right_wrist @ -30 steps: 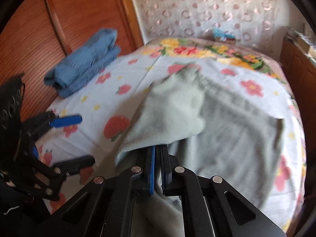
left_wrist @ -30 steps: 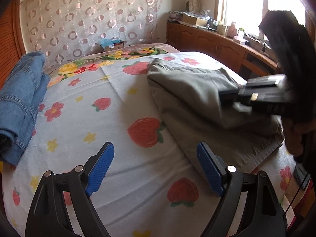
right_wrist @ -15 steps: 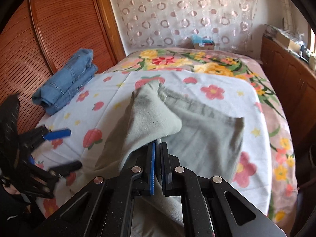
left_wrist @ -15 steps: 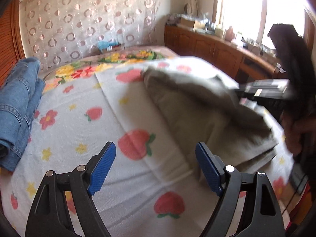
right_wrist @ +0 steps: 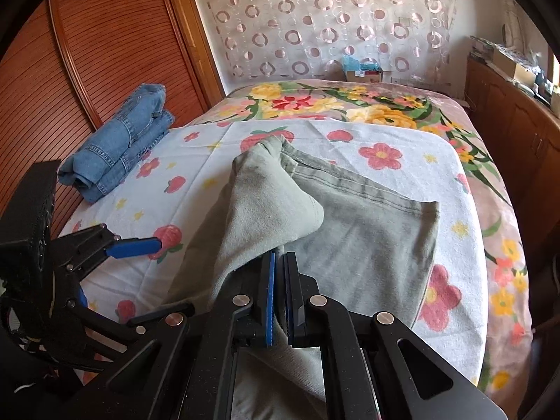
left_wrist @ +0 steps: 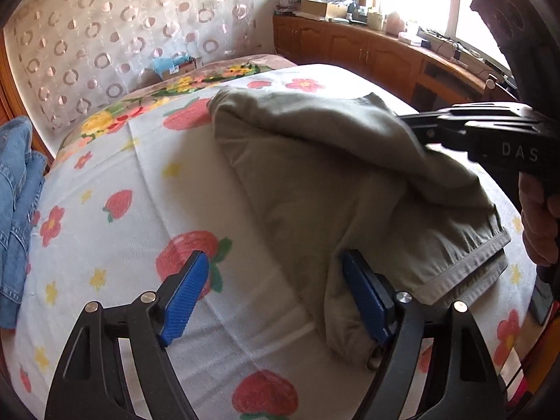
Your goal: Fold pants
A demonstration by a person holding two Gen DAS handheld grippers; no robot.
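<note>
The grey-green pants [right_wrist: 364, 231] lie across the middle of the bed [right_wrist: 465, 255], on the strawberry-print sheet [left_wrist: 115, 189], already doubled over on themselves. The right claw [right_wrist: 278, 301] is clamped on a fold of the fabric, its blue pads pressed together with cloth between them, so that the upper layer is lifted into a peak and can, by my reading, be carried over the lower layer toward the far end of the bed. The left claw [left_wrist: 276, 297] hangs low at the bed's near edge with its jaws spread wide and nothing between them; its right pad sits just beside the hemmed leg ends [left_wrist: 465, 266], probably so it can pin or take that edge while the other side pulls. A stack of folded blue jeans [right_wrist: 119, 147] rests along the bed's left edge, against the wooden wardrobe [right_wrist: 87, 56], well apart from the work. The fold looks partway done: the top layer is still slack and bunched, not yet laid flat
</note>
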